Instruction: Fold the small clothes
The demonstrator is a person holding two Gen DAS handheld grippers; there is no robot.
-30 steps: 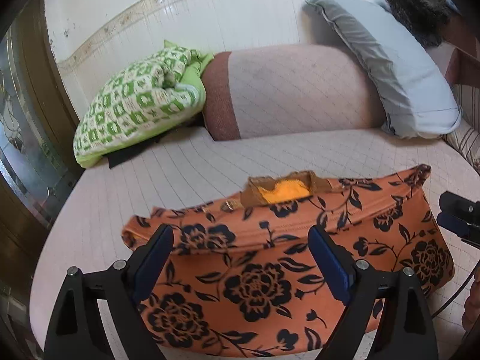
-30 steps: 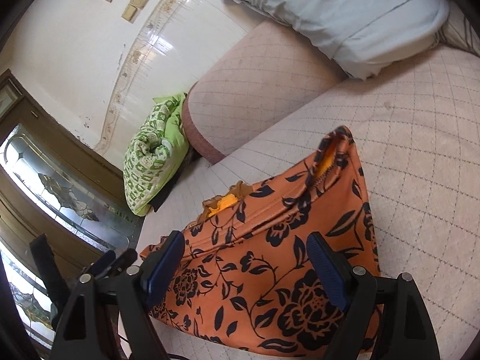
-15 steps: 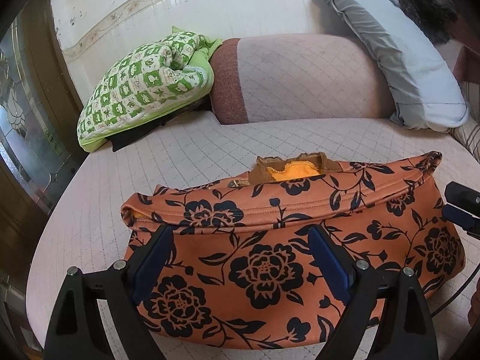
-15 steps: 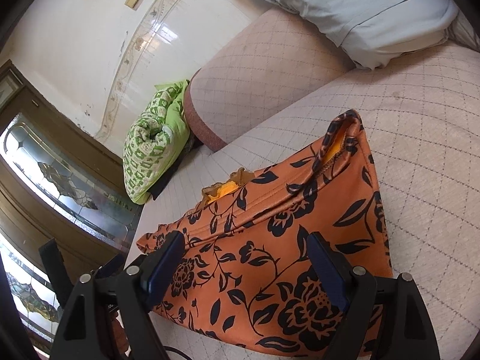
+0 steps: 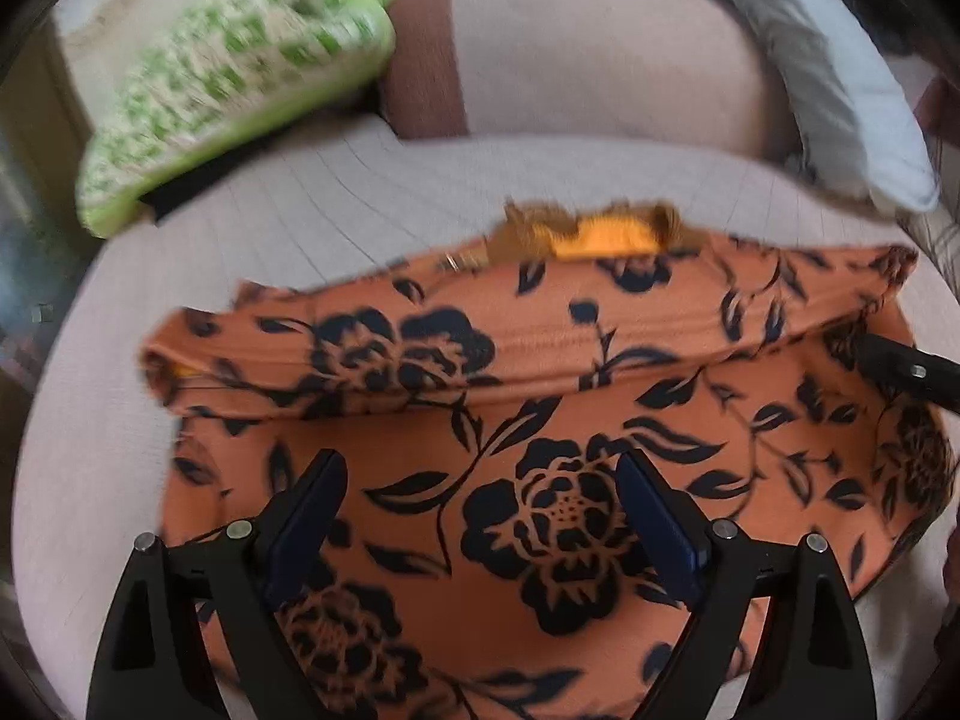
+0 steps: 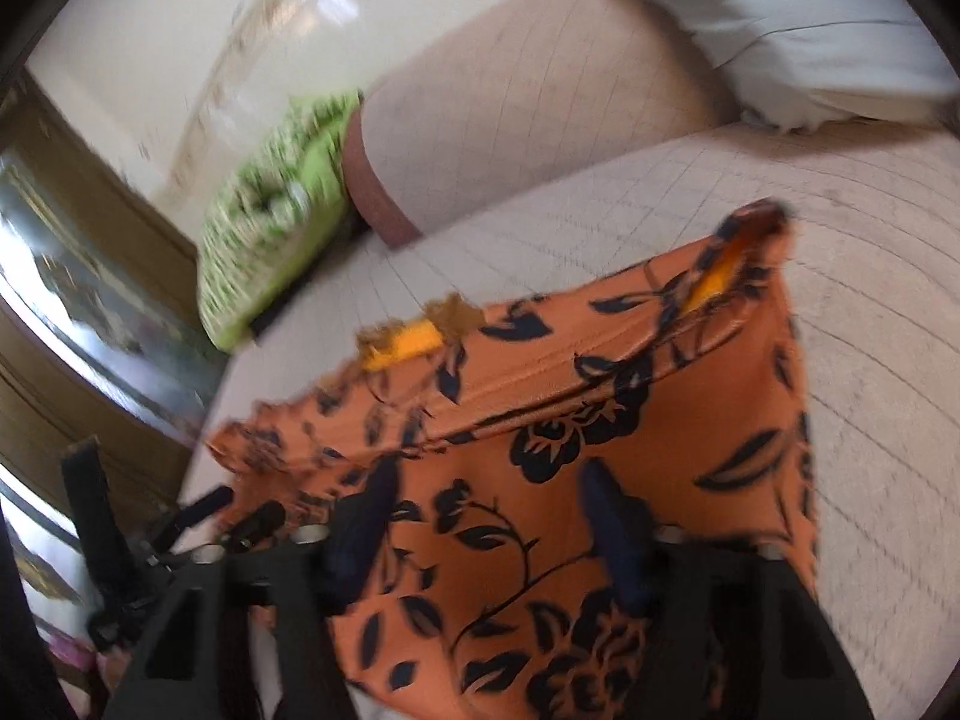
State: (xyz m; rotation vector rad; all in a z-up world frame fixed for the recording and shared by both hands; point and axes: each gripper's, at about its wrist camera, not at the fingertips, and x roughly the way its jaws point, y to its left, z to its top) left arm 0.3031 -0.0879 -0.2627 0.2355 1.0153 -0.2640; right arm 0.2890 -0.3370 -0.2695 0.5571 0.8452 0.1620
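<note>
Hovering low over the garment (image 5: 540, 432) on the quilted bed (image 5: 372, 192), both grippers have jaws spread wide and hold nothing. The garment lies flat with its long axis running left–right across both views, far strip already folded toward the near side; the left gripper (image 5: 480, 516) sits over the left-centre, the right gripper (image 6: 486, 516) over the right half. Judgement: the near hem lies directly under both sets of jaws, equally reachable; frames are motion-blurred, so contact cannot be told.

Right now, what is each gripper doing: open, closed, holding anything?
Left gripper: open, holding nothing, over the orange floral garment.
Right gripper: open, holding nothing, over the same garment.
</note>
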